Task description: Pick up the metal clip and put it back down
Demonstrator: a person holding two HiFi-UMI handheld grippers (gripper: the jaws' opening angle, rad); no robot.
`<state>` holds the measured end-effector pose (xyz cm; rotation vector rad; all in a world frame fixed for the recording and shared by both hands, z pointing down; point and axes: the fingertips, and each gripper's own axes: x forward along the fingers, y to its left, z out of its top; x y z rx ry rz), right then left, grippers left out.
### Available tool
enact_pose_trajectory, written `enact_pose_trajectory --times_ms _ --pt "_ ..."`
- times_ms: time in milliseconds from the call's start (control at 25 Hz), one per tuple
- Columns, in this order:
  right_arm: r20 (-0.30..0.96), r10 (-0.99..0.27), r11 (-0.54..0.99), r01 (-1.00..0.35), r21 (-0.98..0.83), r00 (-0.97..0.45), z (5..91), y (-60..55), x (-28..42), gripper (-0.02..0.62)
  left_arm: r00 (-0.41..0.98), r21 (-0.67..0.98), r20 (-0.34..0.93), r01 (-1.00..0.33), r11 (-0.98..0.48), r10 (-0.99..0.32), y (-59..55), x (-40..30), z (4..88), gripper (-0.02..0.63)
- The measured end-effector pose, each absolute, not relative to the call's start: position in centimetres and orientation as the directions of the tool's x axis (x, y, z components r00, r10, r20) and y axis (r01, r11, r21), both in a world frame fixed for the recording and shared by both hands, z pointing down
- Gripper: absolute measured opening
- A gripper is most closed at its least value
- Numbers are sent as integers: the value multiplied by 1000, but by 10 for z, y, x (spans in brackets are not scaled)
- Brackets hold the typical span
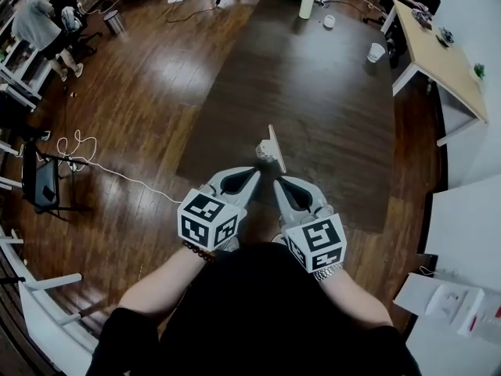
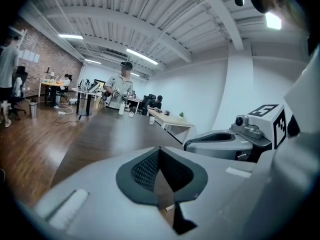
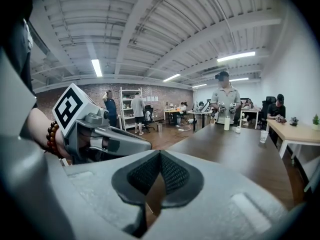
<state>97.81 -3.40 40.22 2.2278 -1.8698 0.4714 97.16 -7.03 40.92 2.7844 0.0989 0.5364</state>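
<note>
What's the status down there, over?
Left gripper shut, empty. Right gripper shut, empty. Metal clip on table, just ahead of both. Nothing in the way.

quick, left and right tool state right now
left tool: closed, nothing between its jaws
right tool: closed, nothing between its jaws
</note>
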Motion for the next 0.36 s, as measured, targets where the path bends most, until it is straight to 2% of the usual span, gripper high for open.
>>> enact_pose_trajectory --times_ms 360 --pt "367 -914 -204 -978 -48 173 403 -42 975 -8 927 278 348 37 -960 137 -77 969 409 14"
